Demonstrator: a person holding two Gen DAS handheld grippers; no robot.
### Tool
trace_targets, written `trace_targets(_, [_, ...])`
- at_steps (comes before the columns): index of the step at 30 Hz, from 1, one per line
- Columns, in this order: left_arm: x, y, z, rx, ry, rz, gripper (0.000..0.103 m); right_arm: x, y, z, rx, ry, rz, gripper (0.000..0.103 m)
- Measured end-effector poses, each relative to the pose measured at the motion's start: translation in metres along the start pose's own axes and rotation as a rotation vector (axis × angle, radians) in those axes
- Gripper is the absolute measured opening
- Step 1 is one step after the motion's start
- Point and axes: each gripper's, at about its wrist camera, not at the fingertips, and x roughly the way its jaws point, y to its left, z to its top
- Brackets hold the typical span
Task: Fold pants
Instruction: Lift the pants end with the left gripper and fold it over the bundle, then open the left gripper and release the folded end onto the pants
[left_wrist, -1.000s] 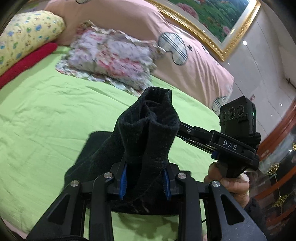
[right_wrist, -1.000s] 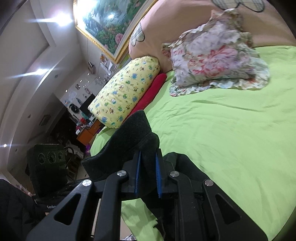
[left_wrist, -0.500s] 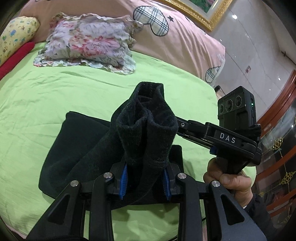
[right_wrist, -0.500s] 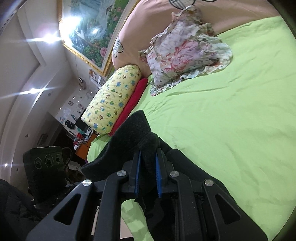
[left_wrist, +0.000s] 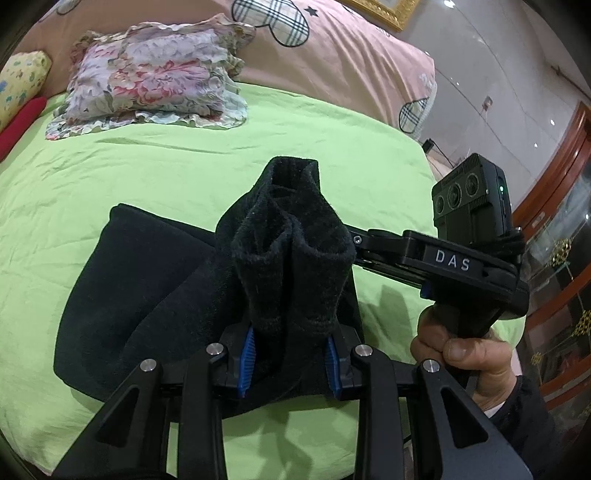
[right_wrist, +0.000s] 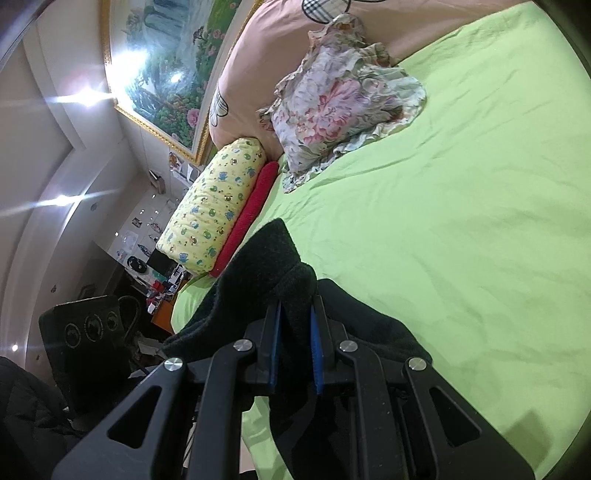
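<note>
The black pants (left_wrist: 147, 295) lie partly folded on the green bed sheet (left_wrist: 147, 177). My left gripper (left_wrist: 290, 354) is shut on a bunched end of the pants, which stands up between its blue pads. My right gripper (right_wrist: 295, 347) is shut on another edge of the same pants (right_wrist: 266, 266), lifted above the sheet (right_wrist: 461, 221). In the left wrist view the right gripper's body (left_wrist: 454, 258) sits just right of the held cloth, with the hand below it.
A floral pillow (left_wrist: 155, 81) and pink bedding (left_wrist: 332, 48) lie at the bed's far end. A yellow pillow (right_wrist: 214, 218) and red roll (right_wrist: 251, 214) lie along the side. A wooden cabinet (left_wrist: 554, 240) stands to the right.
Both grippers have moved forward over the bed with the pants held. More of the black cloth now lies spread on the sheet under the left gripper.
</note>
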Motion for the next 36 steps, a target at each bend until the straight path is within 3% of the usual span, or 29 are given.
trace_targets(6, [0.009, -0.007, -0.004, 0.038, 0.012, 0.013, 0.032, -0.006, -0.005, -0.005, 0.025, -0.001, -0.048, 0.02])
trace_targets(10, [0.009, -0.011, -0.006, 0.057, 0.008, 0.012, 0.038, -0.012, -0.003, -0.009, 0.028, -0.012, -0.08, 0.02])
trace_targets(11, [0.008, -0.011, -0.006, 0.063, 0.006, 0.004, 0.053, -0.014, -0.002, -0.01, 0.032, -0.017, -0.098, 0.021])
trace_targets(13, [0.009, -0.013, -0.006, 0.069, 0.016, -0.04, 0.069, -0.02, 0.0, -0.011, 0.051, -0.03, -0.135, 0.021])
trace_targets(14, [0.009, -0.014, -0.007, 0.066, 0.018, -0.046, 0.072, -0.025, 0.0, -0.012, 0.068, -0.044, -0.156, 0.022])
trace_targets(19, [0.01, -0.016, -0.011, 0.08, 0.032, -0.056, 0.073, -0.062, 0.002, -0.022, 0.131, -0.149, -0.245, 0.029])
trace_targets(21, [0.007, -0.016, -0.014, 0.084, 0.03, -0.068, 0.074, -0.076, 0.004, -0.029, 0.154, -0.194, -0.246, 0.044])
trace_targets(23, [0.003, -0.017, -0.016, 0.087, 0.029, -0.075, 0.075, -0.087, 0.009, -0.035, 0.163, -0.239, -0.251, 0.065])
trace_targets(26, [-0.003, -0.015, -0.017, 0.086, 0.024, -0.086, 0.076, -0.097, 0.018, -0.041, 0.166, -0.272, -0.276, 0.066])
trace_targets(36, [-0.03, 0.008, -0.015, 0.023, -0.017, -0.091, 0.078, -0.089, 0.045, -0.056, 0.162, -0.251, -0.325, 0.066])
